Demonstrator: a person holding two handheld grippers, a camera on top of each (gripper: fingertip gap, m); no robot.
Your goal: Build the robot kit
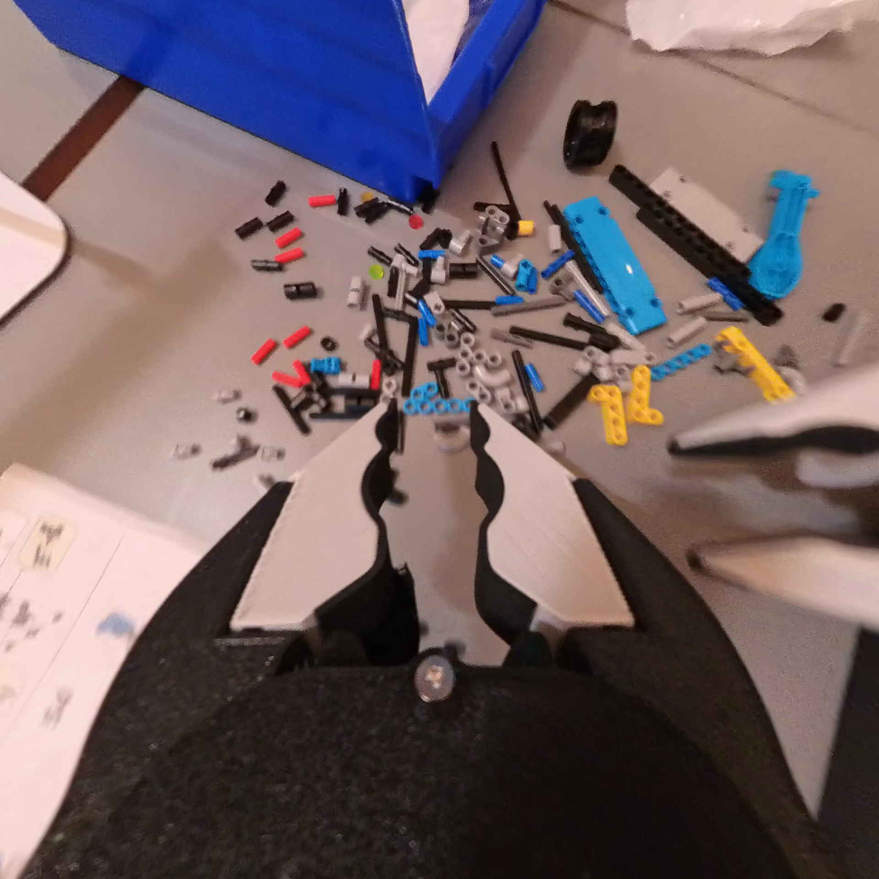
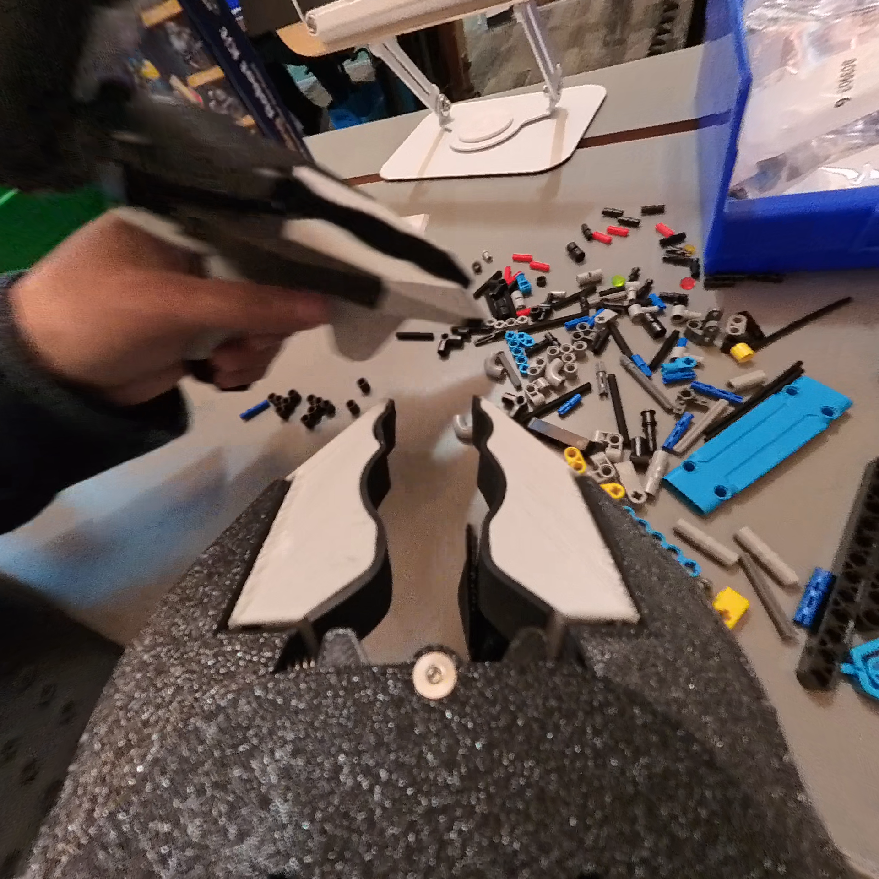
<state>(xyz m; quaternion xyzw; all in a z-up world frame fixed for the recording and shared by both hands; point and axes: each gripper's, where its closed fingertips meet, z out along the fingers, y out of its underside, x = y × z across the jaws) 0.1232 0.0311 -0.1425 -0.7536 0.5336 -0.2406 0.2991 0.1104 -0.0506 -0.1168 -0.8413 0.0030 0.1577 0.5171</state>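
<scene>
Many small plastic building parts lie scattered on a grey table [image 1: 157, 200]. My left gripper [image 1: 433, 409] is open and empty, low over the near edge of the pile. A light blue holed beam [image 1: 435, 405] lies at its tips and a grey curved piece [image 1: 449, 440] lies between its fingers. My right gripper [image 2: 434, 404] is open and empty, with a grey curved piece [image 2: 460, 422] just inside its right fingertip. Black pins [image 2: 304, 404] lie to its left. The left gripper [image 2: 475, 299] shows blurred in the right wrist view, held by a hand [image 2: 142, 309].
A blue bin [image 1: 285, 71] holding plastic bags stands behind the pile. A light blue panel [image 1: 613, 266], a long black beam [image 1: 689, 242], yellow beams [image 1: 623, 404] and a black wheel [image 1: 590, 133] lie to the right. A printed sheet [image 1: 57, 594] lies near left. A white stand base [image 2: 490, 138] is behind. Both grippers' tips are roughly 20 cm from the black wheel [image 1: 590, 133].
</scene>
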